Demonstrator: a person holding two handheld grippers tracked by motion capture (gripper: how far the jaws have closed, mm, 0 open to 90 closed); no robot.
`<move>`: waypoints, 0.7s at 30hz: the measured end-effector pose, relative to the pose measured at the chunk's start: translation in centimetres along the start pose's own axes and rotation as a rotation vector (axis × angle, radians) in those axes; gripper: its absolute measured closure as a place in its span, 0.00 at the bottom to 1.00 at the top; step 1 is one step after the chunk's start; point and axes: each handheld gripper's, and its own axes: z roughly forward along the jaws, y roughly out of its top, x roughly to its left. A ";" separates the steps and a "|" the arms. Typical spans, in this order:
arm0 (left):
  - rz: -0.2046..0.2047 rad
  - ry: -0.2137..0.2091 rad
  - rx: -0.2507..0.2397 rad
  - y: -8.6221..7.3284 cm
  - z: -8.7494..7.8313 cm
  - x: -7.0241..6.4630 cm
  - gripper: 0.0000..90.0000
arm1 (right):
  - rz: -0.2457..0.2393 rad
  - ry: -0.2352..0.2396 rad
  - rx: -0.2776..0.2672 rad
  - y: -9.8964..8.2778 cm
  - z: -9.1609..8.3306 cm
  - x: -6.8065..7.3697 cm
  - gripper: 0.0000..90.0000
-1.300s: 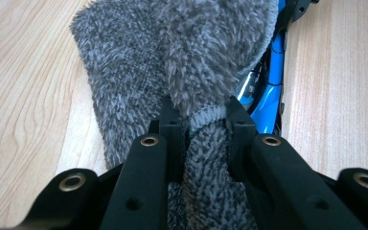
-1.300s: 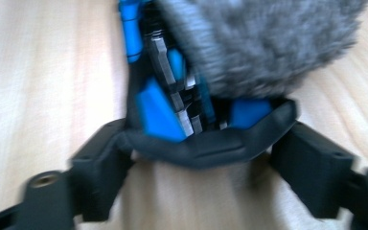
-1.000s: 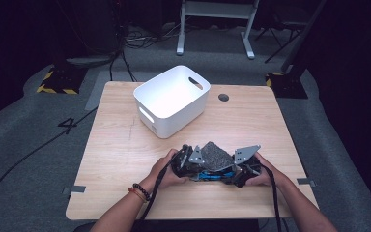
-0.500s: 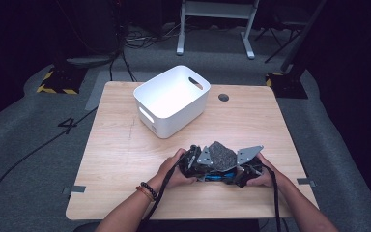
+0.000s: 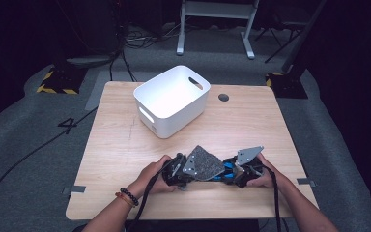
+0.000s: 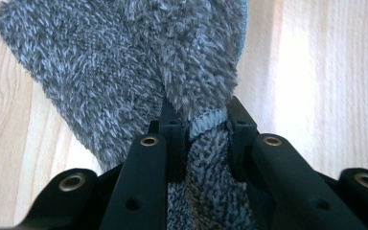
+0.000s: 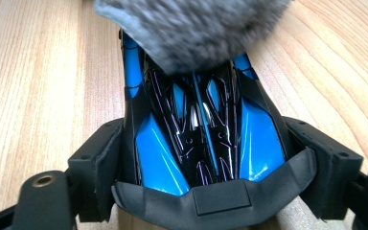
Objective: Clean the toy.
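A fluffy grey cloth [image 5: 205, 163] lies draped over a glossy blue and black toy car [image 5: 221, 177] near the table's front edge. My left gripper [image 5: 187, 173] comes in from the left and is shut on a bunched fold of the cloth [image 6: 124, 57], pinched between its black jaws [image 6: 199, 112]. From the right, my right gripper [image 5: 228, 174] is shut on the toy car [image 7: 196, 129], its padded jaws [image 7: 211, 160] pressing on both sides. These jaws have just been closing a little on the car. The cloth [image 7: 191, 28] hides the car's far end.
A white plastic bin [image 5: 171, 99] with handle slots stands at the back middle of the wooden table [image 5: 270, 125]. A small dark cable hole [image 5: 223, 97] sits to its right. Cables trail from both grippers off the near edge.
My left gripper has slid the cloth a little over the car, ending slightly nearer and to the left. The right hand and the car have stayed in place.
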 end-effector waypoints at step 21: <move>0.030 -0.142 -0.163 5.7 3.5 0.6 0.78 | 0.012 -0.003 -0.012 0.0 0.1 0.4 0.25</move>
